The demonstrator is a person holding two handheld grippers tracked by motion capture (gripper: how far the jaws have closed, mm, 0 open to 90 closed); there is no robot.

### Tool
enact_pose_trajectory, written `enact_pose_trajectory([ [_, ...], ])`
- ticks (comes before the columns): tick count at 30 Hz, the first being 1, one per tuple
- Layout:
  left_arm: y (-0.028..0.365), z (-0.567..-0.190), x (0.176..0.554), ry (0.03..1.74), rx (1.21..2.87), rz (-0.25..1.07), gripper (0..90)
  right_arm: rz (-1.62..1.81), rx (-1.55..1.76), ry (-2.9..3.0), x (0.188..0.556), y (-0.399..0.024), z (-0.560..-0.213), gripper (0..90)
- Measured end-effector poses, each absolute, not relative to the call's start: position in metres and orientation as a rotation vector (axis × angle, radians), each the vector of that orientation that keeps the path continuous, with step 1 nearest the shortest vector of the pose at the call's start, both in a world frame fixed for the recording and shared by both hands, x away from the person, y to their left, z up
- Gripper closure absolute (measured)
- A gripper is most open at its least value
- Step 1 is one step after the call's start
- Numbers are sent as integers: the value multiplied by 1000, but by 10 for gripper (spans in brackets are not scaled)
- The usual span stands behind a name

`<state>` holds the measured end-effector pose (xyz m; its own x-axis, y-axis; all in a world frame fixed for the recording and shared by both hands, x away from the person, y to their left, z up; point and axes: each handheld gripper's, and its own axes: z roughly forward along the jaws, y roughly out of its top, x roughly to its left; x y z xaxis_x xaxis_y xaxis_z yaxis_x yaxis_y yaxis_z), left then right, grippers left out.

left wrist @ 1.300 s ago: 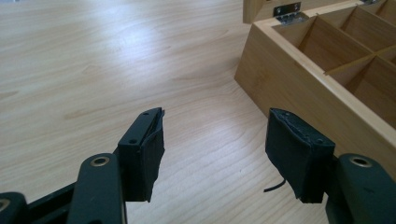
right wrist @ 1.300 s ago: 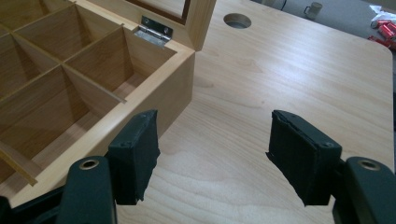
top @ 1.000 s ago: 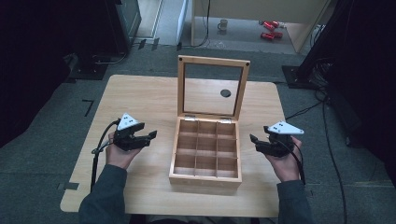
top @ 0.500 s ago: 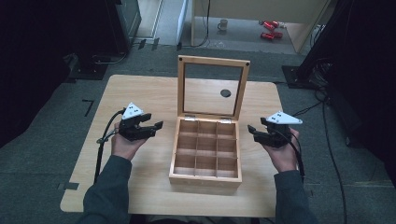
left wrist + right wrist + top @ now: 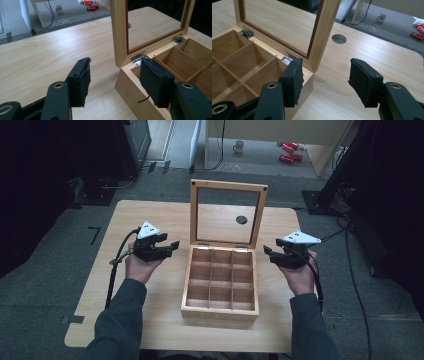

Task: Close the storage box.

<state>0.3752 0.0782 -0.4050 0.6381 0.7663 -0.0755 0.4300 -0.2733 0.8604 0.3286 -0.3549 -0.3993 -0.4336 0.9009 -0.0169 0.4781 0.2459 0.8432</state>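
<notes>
I've brought both grippers in toward the wooden box (image 5: pixel 220 280) over the last second; they sat lower and wider on the table (image 5: pixel 165 215) before, and now each flanks the hinge line. I read that as lining up on the open lid (image 5: pixel 228 212), probably to close it, though nothing is touched yet.

The left gripper (image 5: pixel 172 245) sits left of centre in the high view with its jaws apart, empty, aimed at the lid's left post. The right gripper (image 5: pixel 266 252), right of centre, is also spread and empty.

Count: one box in the middle of the frame, one glazed lid standing upright, nine empty compartments in a three-by-three grid, two hinges (image 5: pixel 138 58), and one cable hole (image 5: pixel 241 219) in the tabletop behind the lid.
</notes>
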Motion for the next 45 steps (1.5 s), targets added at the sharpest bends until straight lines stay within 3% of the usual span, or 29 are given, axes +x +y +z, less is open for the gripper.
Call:
enact_pose_trajectory([
  [25, 41, -385, 412, 936, 1929, 472, 450, 1170, 1247, 1979, 362, -342, -388, 524],
  [36, 22, -384, 428, 961, 1968, 475, 444, 1189, 1271, 1962, 380, -333, -386, 519],
  [45, 10, -384, 434, 966, 1995, 480, 435, 1154, 1269, 1975, 392, -328, -383, 444],
])
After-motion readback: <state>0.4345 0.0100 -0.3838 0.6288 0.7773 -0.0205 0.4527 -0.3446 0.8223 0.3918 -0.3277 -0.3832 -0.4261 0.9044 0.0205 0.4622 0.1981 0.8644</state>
